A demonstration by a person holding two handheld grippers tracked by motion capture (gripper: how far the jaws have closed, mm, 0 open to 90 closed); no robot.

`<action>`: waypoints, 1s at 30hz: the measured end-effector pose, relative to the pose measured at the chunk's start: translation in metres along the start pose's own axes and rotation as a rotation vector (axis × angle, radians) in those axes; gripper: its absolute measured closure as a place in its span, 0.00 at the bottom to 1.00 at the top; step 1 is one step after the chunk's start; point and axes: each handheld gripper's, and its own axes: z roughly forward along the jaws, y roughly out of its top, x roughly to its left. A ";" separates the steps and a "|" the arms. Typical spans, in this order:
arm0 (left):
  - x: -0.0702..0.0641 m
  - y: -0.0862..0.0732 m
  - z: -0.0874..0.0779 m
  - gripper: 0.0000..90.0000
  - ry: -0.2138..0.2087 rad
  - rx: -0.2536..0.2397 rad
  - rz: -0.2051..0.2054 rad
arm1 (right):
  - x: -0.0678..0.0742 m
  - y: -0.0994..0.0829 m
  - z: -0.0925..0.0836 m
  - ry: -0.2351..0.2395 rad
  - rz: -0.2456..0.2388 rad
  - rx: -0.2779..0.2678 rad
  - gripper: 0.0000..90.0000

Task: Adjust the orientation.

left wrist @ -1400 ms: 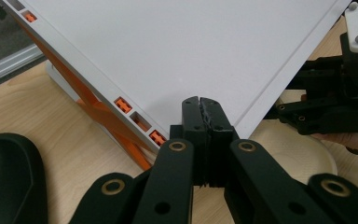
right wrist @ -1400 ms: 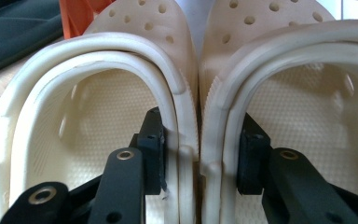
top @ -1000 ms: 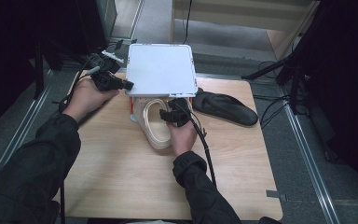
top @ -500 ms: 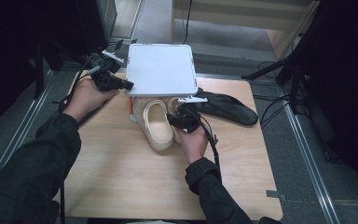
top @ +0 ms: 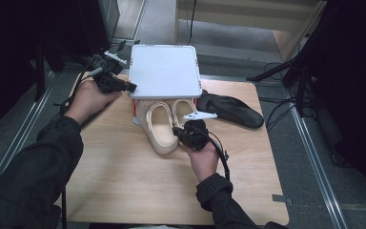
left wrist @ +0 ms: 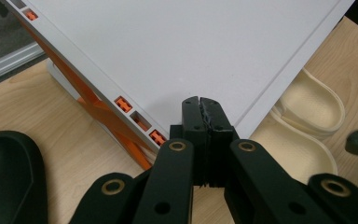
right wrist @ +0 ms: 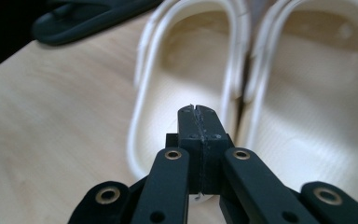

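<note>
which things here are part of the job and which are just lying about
In the job: cream slippers, white shoe rack, left gripper shut at the rack's edge, right gripper shut, empty, by the slippers.
Lying about: black slipper, cables on the floor.

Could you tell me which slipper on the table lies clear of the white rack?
The black slipper, right of the white rack; both cream slippers have toes tucked beneath it.

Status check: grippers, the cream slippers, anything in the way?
Left gripper shut, at the white rack's edge. Right gripper just closed, empty, behind the cream slippers, which sit side by side half under the rack. Black slipper lies aside.
</note>
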 end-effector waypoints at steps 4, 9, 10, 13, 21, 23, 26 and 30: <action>0.000 0.000 0.000 1.00 -0.001 0.001 -0.003 | 0.007 -0.016 0.000 0.022 -0.010 0.011 1.00; 0.000 0.000 0.000 1.00 0.003 0.002 -0.003 | 0.012 -0.030 -0.002 0.049 0.000 0.023 1.00; 0.000 0.000 0.000 1.00 0.002 0.001 -0.003 | 0.013 -0.032 -0.003 0.049 -0.003 0.025 1.00; 0.000 0.000 0.000 1.00 -0.002 0.000 -0.003 | 0.016 -0.041 -0.006 0.057 -0.019 0.025 1.00; 0.000 0.000 0.000 1.00 0.001 0.000 -0.008 | 0.020 -0.058 0.003 0.038 -0.037 0.068 1.00; 0.000 0.000 0.001 1.00 0.001 -0.002 -0.010 | 0.019 -0.058 0.007 0.034 -0.040 0.073 1.00; 0.001 0.000 0.000 1.00 -0.008 0.000 -0.012 | 0.018 -0.057 0.010 0.037 -0.031 0.072 1.00; 0.001 0.000 0.000 1.00 -0.008 0.000 -0.013 | 0.017 -0.053 0.016 0.034 -0.031 0.066 1.00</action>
